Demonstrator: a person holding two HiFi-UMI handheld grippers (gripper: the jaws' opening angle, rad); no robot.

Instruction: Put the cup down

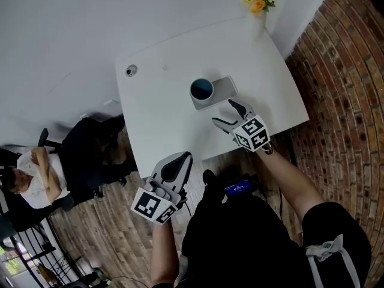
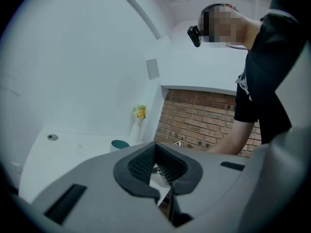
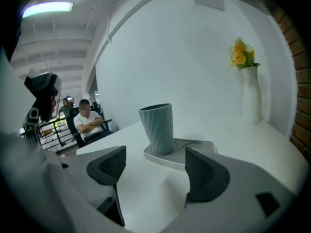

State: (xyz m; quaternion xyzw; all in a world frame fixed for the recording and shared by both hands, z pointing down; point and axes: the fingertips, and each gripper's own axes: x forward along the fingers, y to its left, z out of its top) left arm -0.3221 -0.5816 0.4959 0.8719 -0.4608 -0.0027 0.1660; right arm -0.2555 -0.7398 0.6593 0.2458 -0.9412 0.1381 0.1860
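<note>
Head view: cup (image 1: pixel 202 90) stands upright, mouth up, on the left end of a grey tray (image 1: pixel 227 87); the tray lies flat on the white tabletop (image 1: pixel 162 119). Right gripper (image 1: pixel 230 115) is held just beside the tray's near edge, pointed toward the cup. Right gripper view: jaws spread wide, only bare tabletop between them; the cup sits beyond the tips, apart from both jaws. Left gripper (image 1: pixel 179 162) is held at the tabletop's near edge, well apart from cup and tray. Left gripper view: jaws pressed together, nothing pinched. White vase (image 1: pixel 259 18) with yellow flowers stands at the far corner of the tabletop; small round fitting (image 1: pixel 131 71) is set in the tabletop's far left part; brick wall (image 1: pixel 348 83) runs along the right. A seated person (image 1: pixel 36 176) with folded arms is on the floor side, left of the tabletop.
</note>
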